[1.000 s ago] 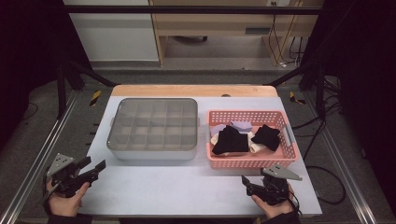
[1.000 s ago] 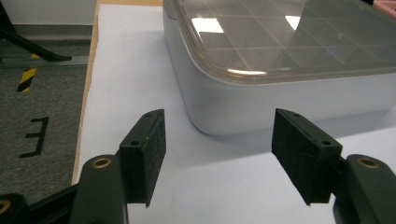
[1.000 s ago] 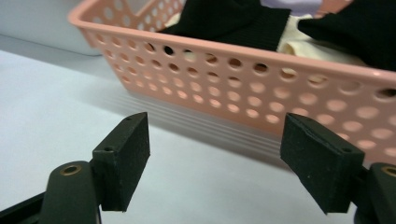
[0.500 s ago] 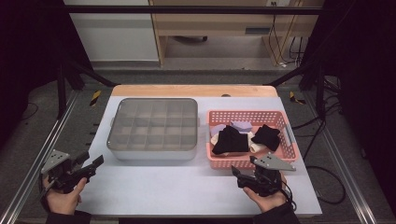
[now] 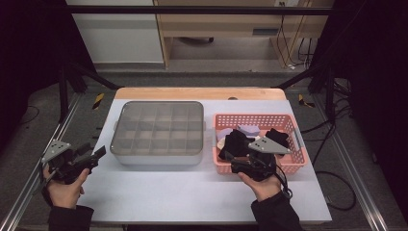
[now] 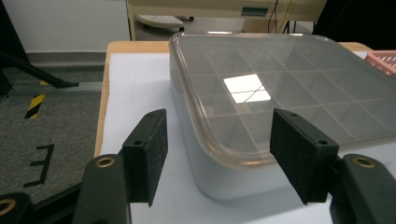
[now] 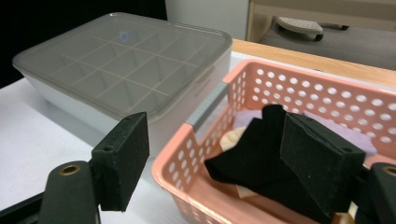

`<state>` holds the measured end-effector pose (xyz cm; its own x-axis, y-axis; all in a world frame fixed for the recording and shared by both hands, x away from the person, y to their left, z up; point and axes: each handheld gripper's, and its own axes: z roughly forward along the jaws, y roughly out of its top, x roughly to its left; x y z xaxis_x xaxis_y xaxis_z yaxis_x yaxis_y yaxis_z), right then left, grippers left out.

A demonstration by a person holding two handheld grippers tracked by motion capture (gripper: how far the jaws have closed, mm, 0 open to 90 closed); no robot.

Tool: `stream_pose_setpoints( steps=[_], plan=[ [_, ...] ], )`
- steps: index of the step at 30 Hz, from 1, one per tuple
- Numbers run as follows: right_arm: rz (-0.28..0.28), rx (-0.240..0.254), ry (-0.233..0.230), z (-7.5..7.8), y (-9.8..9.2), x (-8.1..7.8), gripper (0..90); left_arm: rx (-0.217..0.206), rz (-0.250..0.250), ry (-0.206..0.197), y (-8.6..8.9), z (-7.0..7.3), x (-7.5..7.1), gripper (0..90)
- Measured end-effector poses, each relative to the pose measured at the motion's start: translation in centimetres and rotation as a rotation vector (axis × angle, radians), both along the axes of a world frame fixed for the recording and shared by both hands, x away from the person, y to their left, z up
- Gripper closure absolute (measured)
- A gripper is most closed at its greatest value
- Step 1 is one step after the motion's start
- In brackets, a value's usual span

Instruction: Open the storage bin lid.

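A grey box with a translucent lid and divided cells (image 5: pixel 158 132) stands at the middle left of the white table. To its right is a pink perforated basket (image 5: pixel 260 119) holding black cloth pieces (image 5: pixel 236 142), a lilac piece (image 5: pixel 249 130) and a cream one. My left gripper (image 5: pixel 94 153) hovers off the box's near-left corner. In the left gripper view it (image 6: pixel 219 121) is open, with the box (image 6: pixel 280 79) beyond its jaws. My right gripper (image 5: pixel 230 159) hangs at the basket's front-left rim. In the right gripper view it (image 7: pixel 217 123) is open and straddles the basket corner (image 7: pixel 187 154), one jaw over the black cloth (image 7: pixel 252 163).
Bare white table (image 5: pixel 192 192) lies between my hands and in front of the box. A wooden strip (image 5: pixel 192 93) edges the table's far side. Metal frame rails (image 5: pixel 29 192) run along the left, and cables (image 5: pixel 337 144) trail on the floor at the right.
My right gripper has risen and moved left and forward, from the table's near right to the basket's front rim. My left gripper has lifted a little and shifted forward.
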<state>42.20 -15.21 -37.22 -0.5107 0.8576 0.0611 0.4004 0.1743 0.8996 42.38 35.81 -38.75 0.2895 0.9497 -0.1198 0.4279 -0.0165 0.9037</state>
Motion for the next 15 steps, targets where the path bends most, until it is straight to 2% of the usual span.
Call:
stream_pose_setpoints(
  steps=[8,11,15],
  plan=[
    [0.020,-0.012,0.011,1.1,1.7,1.8,26.5,-0.013,-0.016,-0.013,-1.1,0.9,1.6,38.1],
    [0.024,-0.012,0.006,1.5,2.2,2.3,26.5,-0.008,-0.030,-0.018,-1.6,1.4,2.4,38.1],
    [0.045,0.000,0.013,2.1,3.9,3.6,27.5,0.003,-0.038,-0.008,-2.1,1.6,3.5,38.1]
  ],
)
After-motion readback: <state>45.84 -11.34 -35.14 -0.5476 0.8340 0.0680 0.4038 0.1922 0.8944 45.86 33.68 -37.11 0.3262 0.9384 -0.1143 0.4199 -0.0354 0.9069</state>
